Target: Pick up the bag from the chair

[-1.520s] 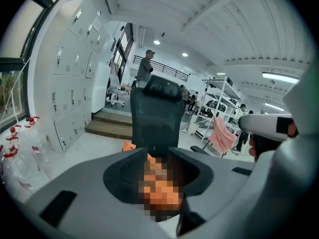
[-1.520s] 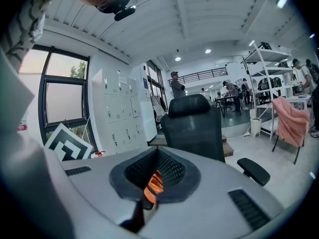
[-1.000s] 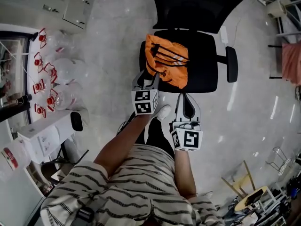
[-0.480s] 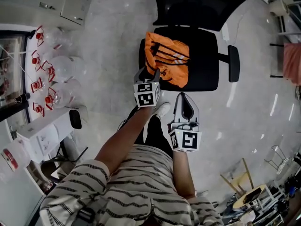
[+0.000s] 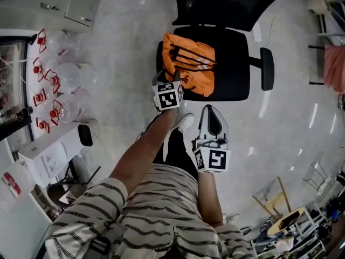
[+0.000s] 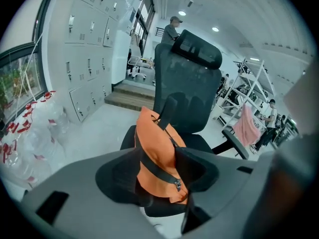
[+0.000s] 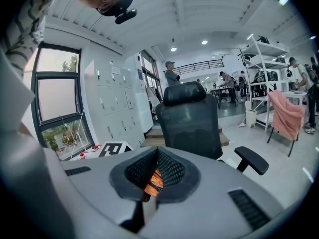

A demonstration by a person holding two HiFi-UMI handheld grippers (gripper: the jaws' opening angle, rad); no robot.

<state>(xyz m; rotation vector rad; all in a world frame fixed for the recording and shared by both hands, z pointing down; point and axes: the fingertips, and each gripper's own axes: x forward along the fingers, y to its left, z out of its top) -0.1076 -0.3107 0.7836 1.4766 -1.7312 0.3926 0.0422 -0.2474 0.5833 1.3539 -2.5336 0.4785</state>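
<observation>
An orange bag (image 5: 190, 63) with black straps lies on the left half of a black office chair's seat (image 5: 233, 63). My left gripper (image 5: 170, 75) is open at the bag's near left edge. In the left gripper view the bag (image 6: 157, 148) stands up between the spread jaws of the left gripper (image 6: 160, 171), in front of the chair's backrest (image 6: 192, 83). My right gripper (image 5: 211, 108) hangs back, short of the seat's front edge, shut on nothing. In the right gripper view only a sliver of the bag (image 7: 154, 180) shows past the right gripper's (image 7: 157, 153) closed jaws, with the chair (image 7: 192, 118) behind.
Several clear water jugs with red caps (image 5: 59, 85) stand on the floor at the left, beside white boxes (image 5: 48, 155). Grey lockers (image 6: 84, 49) line the left wall. A pink cloth (image 5: 334, 69) hangs on a rack at the right. A person (image 6: 172, 29) stands far behind the chair.
My left gripper has moved forward, up to the bag's near edge. The right gripper has stayed where it was.
</observation>
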